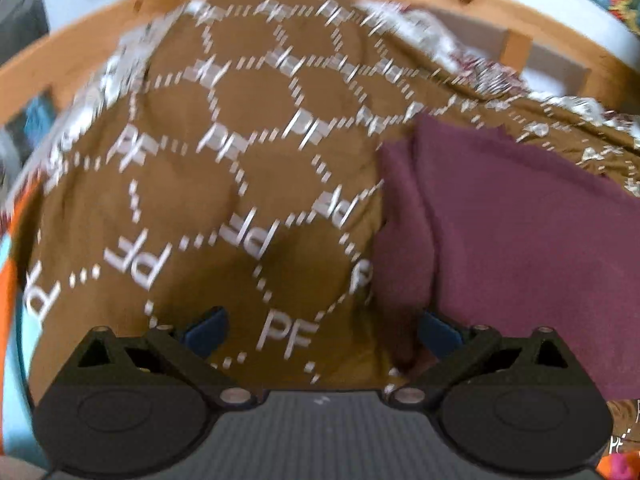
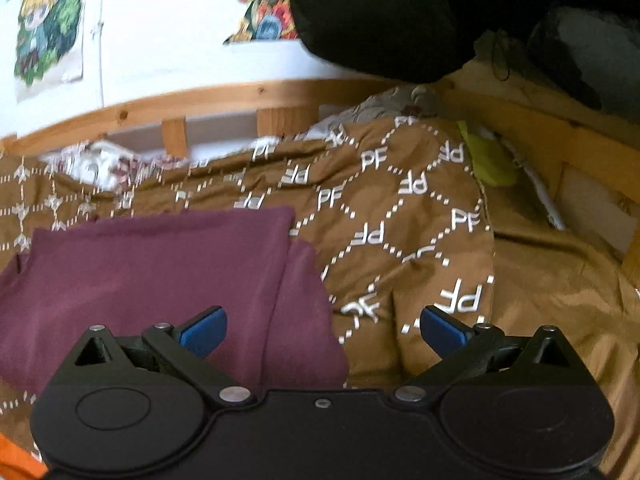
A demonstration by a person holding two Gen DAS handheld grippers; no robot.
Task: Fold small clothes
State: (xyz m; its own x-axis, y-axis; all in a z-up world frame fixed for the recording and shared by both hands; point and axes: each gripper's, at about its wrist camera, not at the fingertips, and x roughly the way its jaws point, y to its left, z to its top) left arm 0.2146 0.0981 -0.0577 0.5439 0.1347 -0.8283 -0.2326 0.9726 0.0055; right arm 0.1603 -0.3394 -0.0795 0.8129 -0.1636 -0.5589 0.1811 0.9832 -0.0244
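Note:
A maroon garment (image 1: 512, 240) lies folded on a brown bedspread printed with white "PF" letters (image 1: 224, 184). In the left wrist view it fills the right side, with a folded edge near my right blue fingertip (image 1: 440, 330). My left gripper (image 1: 322, 330) is open and empty, just above the bedspread at the garment's left edge. In the right wrist view the maroon garment (image 2: 160, 280) lies at the left and centre. My right gripper (image 2: 322, 330) is open and empty over the garment's right edge, its left fingertip (image 2: 204, 332) above the cloth.
A wooden bed frame (image 2: 240, 96) runs along the far side, with a white wall and colourful pictures (image 2: 48, 28) behind. A black bulky object (image 2: 380, 16) hangs at upper right. A lime green item (image 2: 488, 160) lies by the rail. Orange fabric (image 1: 12, 264) shows at left.

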